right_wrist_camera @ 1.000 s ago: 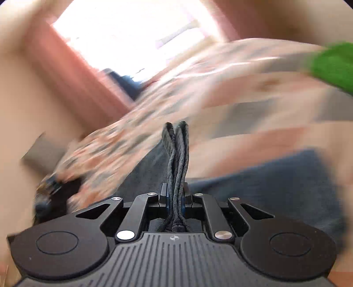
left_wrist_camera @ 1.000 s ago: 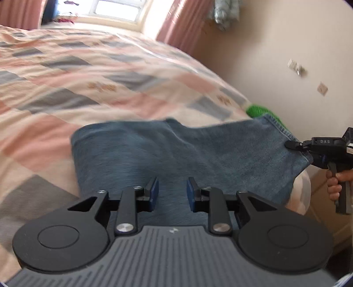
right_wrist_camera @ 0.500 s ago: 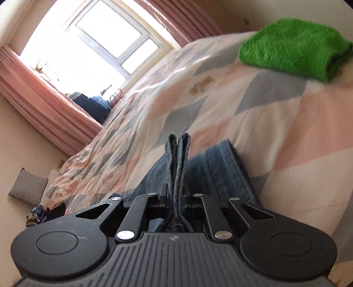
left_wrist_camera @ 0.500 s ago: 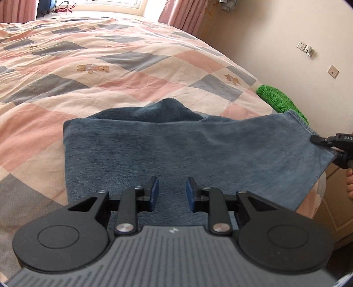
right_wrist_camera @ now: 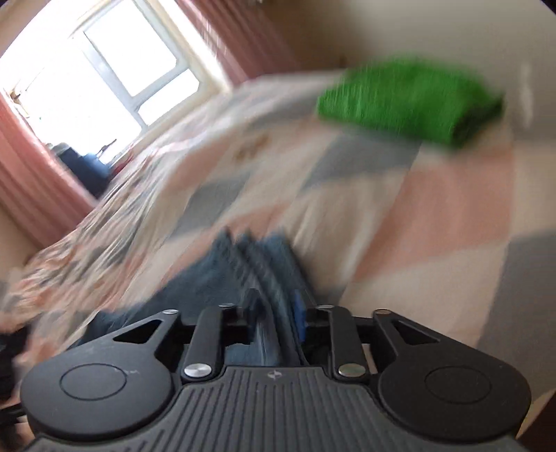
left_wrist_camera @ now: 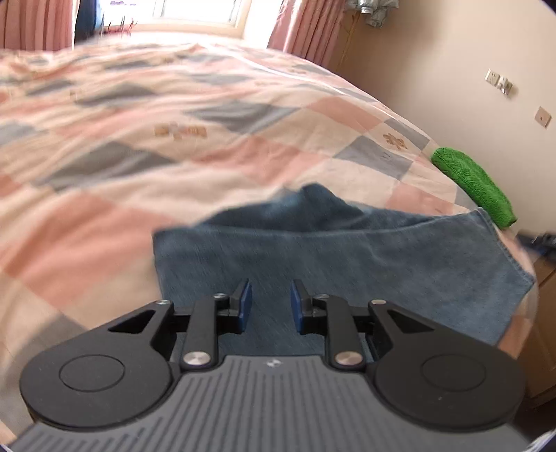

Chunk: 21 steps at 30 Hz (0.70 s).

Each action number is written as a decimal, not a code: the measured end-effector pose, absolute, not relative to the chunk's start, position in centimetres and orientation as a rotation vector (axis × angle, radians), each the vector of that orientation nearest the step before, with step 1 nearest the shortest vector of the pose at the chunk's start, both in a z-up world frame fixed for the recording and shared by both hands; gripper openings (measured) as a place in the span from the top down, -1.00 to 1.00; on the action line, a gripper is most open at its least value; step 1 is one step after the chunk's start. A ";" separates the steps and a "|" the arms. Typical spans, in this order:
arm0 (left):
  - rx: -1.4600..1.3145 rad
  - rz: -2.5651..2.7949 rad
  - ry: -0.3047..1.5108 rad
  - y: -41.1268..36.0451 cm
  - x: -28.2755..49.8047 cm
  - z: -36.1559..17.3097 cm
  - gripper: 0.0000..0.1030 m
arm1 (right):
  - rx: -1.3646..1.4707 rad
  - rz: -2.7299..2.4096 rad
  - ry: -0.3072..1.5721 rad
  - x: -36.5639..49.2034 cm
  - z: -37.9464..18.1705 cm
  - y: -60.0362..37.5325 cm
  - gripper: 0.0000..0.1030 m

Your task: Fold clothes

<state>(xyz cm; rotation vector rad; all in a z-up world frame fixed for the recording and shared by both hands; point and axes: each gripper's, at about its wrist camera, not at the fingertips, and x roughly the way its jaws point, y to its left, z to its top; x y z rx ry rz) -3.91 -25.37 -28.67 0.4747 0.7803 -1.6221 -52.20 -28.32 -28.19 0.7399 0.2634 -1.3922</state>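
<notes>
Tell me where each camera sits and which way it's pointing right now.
Left wrist: on the left gripper, facing across the jeans and bed toward the window; jaws apart.
Right wrist: on the right gripper, low at the bed edge, jaws around the jeans hem.
Shared: jeans, green towel, bed.

One pair of blue denim jeans [left_wrist_camera: 347,257] is lying folded on the bed, showing as a single garment in both views. One folded green knit item [left_wrist_camera: 474,186] is sitting near the bed's far edge. One patchwork quilt [left_wrist_camera: 173,139] in pink, grey and cream squares is covering the one bed. Two grippers are showing: one left gripper [left_wrist_camera: 269,300] and one right gripper [right_wrist_camera: 274,313], each carrying two blue-padded fingers. One window [right_wrist_camera: 104,73] is letting in light, with pink curtains [left_wrist_camera: 305,27] hanging on both its sides. Two wall plates [left_wrist_camera: 498,81] are showing on the side wall.
</notes>
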 end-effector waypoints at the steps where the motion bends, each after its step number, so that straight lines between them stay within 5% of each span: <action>1: 0.480 -1.634 0.772 -25.9 -3.9 -28.7 0.63 | 0.647 -1.395 0.277 -50.7 -27.5 -27.9 0.47; 10: 0.593 -1.467 0.749 -31.9 -1.2 -32.3 0.94 | 0.509 -1.240 0.565 -43.5 -33.3 -34.0 0.69; 14: 0.556 -1.500 0.681 -29.8 -1.8 -29.5 0.89 | 0.698 -1.248 0.412 -46.3 -33.0 -33.8 0.76; 16: 0.516 -1.568 0.671 -27.7 -2.6 -27.9 0.79 | 0.685 -1.278 0.325 -47.3 -31.1 -31.9 0.59; 21: 0.568 -1.624 0.703 -21.1 -5.2 -28.4 0.74 | 0.608 -1.319 0.261 -48.4 -29.8 -25.3 0.56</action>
